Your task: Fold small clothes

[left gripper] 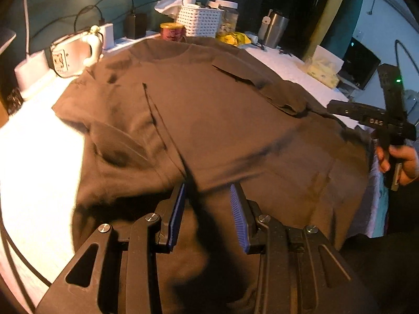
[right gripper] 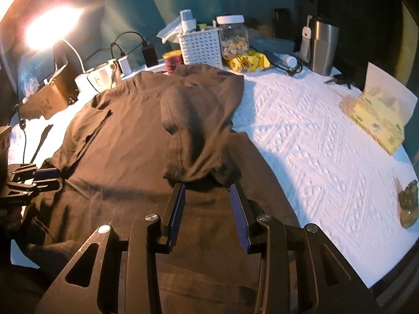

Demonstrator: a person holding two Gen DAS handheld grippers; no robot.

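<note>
Both grippers, left gripper [left gripper: 208, 191] and right gripper [right gripper: 207, 189], hover with fingers apart, empty, over brown shirt [right gripper: 136, 136] spread on white table cover [right gripper: 301, 136]; soft, light, floppy, so pinch hem or sleeve edge.

Black claw [left gripper: 208, 189], blue ribbed pads [left gripper: 238, 217], silver screws [left gripper: 153, 217]
</note>
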